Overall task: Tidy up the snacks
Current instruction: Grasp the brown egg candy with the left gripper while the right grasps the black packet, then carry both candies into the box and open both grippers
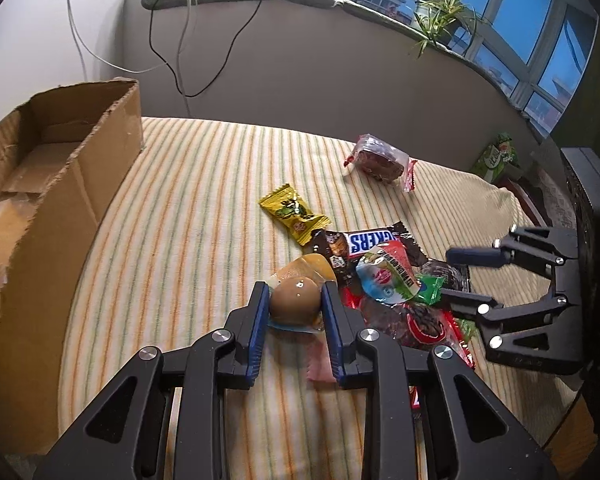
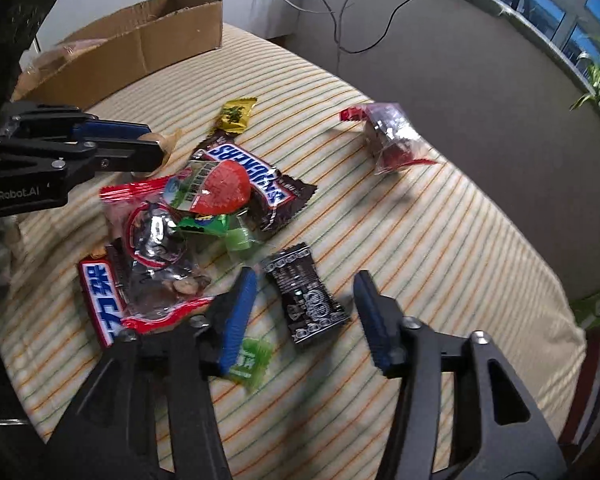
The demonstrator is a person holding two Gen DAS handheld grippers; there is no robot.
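Striped cloth (image 1: 180, 200): left claw (image 1: 295, 300) pinches egg (image 1: 295, 298); right claw (image 2: 304, 312) spread.

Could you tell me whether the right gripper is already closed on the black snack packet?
No: the right gripper is open, its fingers standing apart on either side of the black packet lying on the striped cloth.

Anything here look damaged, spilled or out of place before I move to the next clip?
The cardboard box has a ragged, torn top edge. One clear-and-red packet lies alone, apart from the snack pile around the Snickers bar. The left claw is closed on a brown egg-shaped snack. Nothing looks spilled.
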